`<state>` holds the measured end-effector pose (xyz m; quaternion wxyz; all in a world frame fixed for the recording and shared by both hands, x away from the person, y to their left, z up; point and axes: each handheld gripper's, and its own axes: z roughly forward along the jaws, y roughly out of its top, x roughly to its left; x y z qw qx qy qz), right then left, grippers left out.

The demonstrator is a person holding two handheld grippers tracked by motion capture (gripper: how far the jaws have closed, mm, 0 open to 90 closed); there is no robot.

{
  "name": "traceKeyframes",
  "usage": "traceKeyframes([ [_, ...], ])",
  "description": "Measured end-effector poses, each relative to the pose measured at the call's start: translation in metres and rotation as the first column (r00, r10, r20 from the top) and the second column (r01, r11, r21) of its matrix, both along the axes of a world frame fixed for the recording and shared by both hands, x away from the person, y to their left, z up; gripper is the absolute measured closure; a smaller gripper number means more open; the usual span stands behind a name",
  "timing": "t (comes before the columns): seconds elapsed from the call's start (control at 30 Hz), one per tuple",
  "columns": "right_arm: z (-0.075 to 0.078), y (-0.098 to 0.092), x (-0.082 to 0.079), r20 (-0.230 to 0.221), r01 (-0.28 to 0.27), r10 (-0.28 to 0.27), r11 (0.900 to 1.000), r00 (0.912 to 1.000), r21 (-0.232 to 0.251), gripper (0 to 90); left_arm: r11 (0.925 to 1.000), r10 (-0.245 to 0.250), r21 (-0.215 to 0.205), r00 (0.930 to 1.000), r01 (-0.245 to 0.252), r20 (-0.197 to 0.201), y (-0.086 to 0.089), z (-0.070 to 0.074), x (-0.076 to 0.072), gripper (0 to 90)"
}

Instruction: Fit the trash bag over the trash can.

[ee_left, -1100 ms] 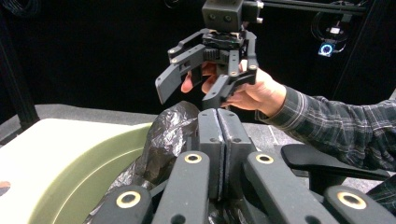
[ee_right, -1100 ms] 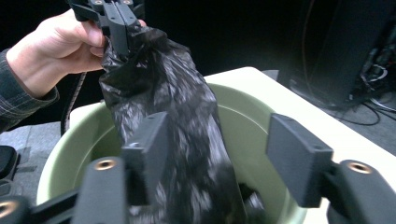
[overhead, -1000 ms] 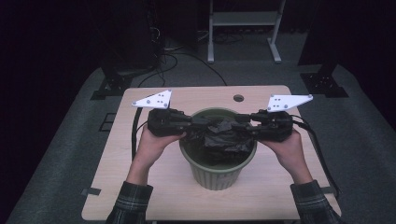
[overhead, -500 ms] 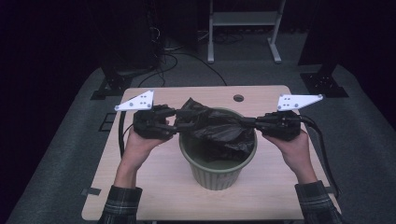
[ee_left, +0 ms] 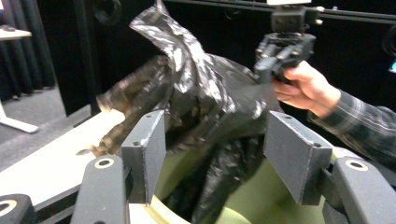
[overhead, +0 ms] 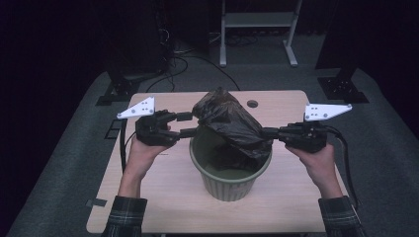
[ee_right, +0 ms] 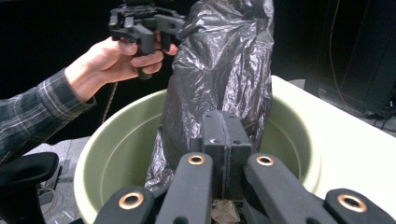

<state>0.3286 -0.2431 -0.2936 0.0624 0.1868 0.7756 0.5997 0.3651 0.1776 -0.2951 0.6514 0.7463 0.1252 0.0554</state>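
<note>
A black bin bag [overhead: 230, 123] billows above the green bin [overhead: 230, 170] mid-worktop [overhead: 148, 197]. The right gripper [overhead: 269, 132] pinches its right edge, jaws pressed together; the left gripper [overhead: 190, 123] hangs spread at its left edge. Bare worktop lies either side.

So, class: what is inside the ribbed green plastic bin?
The lower part of a crumpled black plastic bag hangs inside the ribbed green plastic bin. The bag covers the bin's bottom, so anything beneath cannot be seen.

Black bag [overhead: 230, 123] over green bin [overhead: 230, 180], left tool [overhead: 187, 124] jaws apart, right tool [overhead: 267, 132] pinching bag, table [overhead: 148, 192].
</note>
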Motion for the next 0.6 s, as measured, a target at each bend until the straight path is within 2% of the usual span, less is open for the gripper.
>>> traceKeyframes([
  [0.13,0.000,-0.001,-0.001,-0.001,-0.023,0.023,1.000,0.9997,0.011,90.0,0.9999,-0.016,0.004,0.9998,0.016,-0.010,-0.008,0.001,0.008,42.5],
  [0.27,0.000,0.002,-0.002,-0.003,-0.062,0.062,0.998,0.9980,0.033,90.0,0.9991,-0.040,0.014,0.9992,0.040,-0.001,-0.026,0.007,0.014,44.4],
  [0.3,-0.001,0.006,-0.003,-0.006,-0.078,0.079,0.996,0.9969,0.039,90.0,0.9985,-0.051,0.022,0.9987,0.051,-0.002,-0.030,0.008,0.016,48.6],
  [0.33,-0.001,0.006,-0.003,-0.006,-0.078,0.079,0.996,0.9969,0.039,90.0,0.9977,-0.062,0.026,0.9981,0.062,-0.003,-0.034,0.009,0.016,48.6],
  [0.37,-0.001,0.010,-0.003,-0.002,-0.093,0.093,0.995,0.9956,0.037,90.0,0.9952,-0.089,0.041,0.9961,0.088,0.006,-0.042,0.011,0.017,55.7],
  [0.4,-0.001,0.010,-0.003,-0.002,-0.093,0.093,0.995,0.9956,0.037,90.0,0.9952,-0.089,0.041,0.9961,0.088,0.006,-0.042,0.011,0.017,60.6],
  [0.43,-0.001,0.012,-0.003,-0.002,-0.100,0.100,0.994,0.9949,0.038,90.0,0.9933,-0.104,0.053,0.9945,0.103,0.015,-0.047,0.013,0.017,60.6],
  [0.5,-0.001,0.021,-0.005,0.004,-0.136,0.136,0.990,0.9907,0.032,89.4,0.9906,-0.122,0.064,0.9922,0.120,0.025,-0.053,0.015,0.015,75.8],
  [0.53,-0.001,0.021,-0.005,0.004,-0.136,0.136,0.990,0.9907,0.032,89.4,0.9899,-0.128,0.065,0.9914,0.126,0.028,-0.054,0.015,0.014,75.8],
  [0.57,0.000,0.026,-0.006,0.005,-0.153,0.153,0.988,0.9882,0.029,82.2,0.9883,-0.139,0.067,0.9897,0.137,0.032,-0.056,0.015,0.013,82.4],
  [0.6,0.001,0.028,-0.006,0.005,-0.152,0.152,0.988,0.9883,0.025,78.0,0.9865,-0.148,0.076,0.9882,0.145,0.037,-0.056,0.016,0.011,83.7],
])
